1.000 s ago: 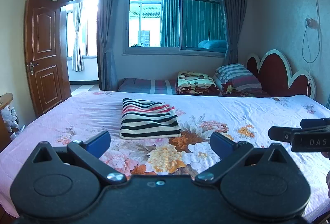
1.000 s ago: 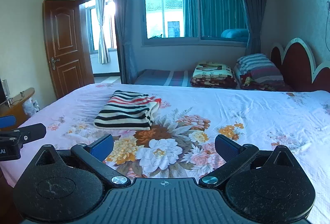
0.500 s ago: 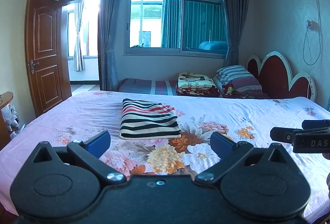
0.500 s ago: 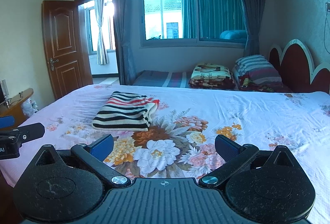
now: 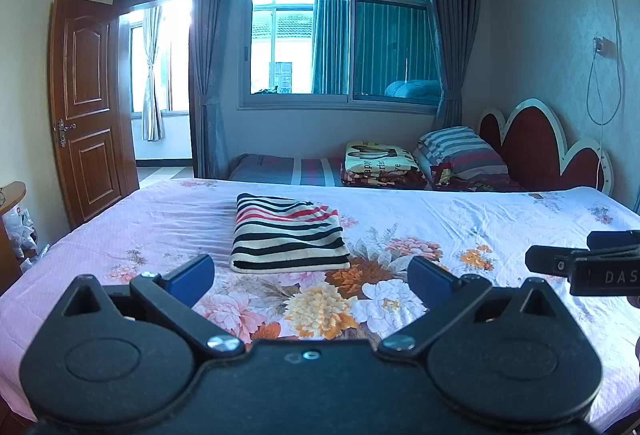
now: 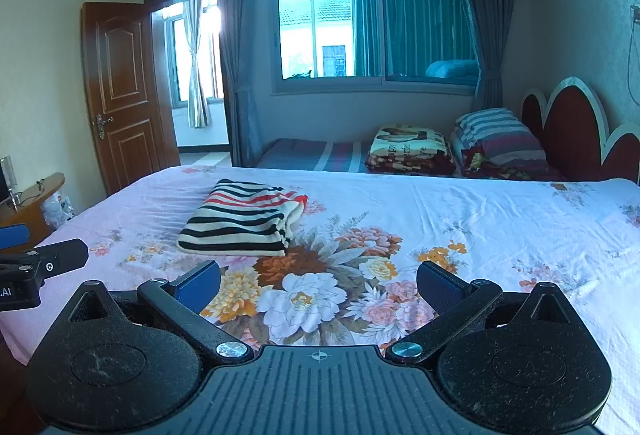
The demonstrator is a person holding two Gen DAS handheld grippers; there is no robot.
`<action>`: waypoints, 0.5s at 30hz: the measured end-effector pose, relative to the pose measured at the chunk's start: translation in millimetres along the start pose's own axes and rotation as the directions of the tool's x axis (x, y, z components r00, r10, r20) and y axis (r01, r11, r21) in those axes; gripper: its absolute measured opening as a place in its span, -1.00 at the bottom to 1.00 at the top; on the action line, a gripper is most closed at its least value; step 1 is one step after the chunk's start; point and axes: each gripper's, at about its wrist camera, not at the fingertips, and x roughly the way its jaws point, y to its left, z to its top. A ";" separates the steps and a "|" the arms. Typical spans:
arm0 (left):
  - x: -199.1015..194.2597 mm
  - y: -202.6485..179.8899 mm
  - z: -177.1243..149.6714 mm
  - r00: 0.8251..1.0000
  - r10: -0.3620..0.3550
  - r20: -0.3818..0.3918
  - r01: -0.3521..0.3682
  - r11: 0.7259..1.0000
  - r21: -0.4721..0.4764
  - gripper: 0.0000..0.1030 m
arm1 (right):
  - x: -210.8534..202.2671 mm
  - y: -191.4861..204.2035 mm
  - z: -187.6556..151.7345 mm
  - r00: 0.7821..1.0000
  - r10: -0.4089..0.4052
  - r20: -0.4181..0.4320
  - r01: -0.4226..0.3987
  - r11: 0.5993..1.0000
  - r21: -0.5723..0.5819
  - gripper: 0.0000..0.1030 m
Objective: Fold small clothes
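Observation:
A striped garment (image 5: 286,235) (image 6: 240,221) in black, cream and red lies folded into a neat rectangle on the floral bedsheet (image 5: 460,231) (image 6: 460,219). My left gripper (image 5: 311,277) is open and empty, held above the near part of the bed, short of the garment. My right gripper (image 6: 318,285) is also open and empty, level with it and to its right. Each gripper shows at the edge of the other's view: the right gripper (image 5: 580,267) and the left gripper (image 6: 36,263).
Folded blankets (image 5: 380,165) and a striped pillow (image 5: 460,151) lie on a low bed under the window. A red headboard (image 5: 540,151) stands at the right, a wooden door (image 5: 86,107) open at the left, a side table (image 6: 32,203) near the bed's left edge.
Both grippers have drawn back slightly and tilted a little; the folded garment sits a touch farther off. Nothing was grasped or released.

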 end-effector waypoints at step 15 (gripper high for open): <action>0.5 0.7 0.3 1.000 -0.002 -0.001 0.002 1.000 0.001 0.98 | 2.0 -6.1 -0.7 1.000 -0.002 -0.009 0.002 1.000 -0.007 1.00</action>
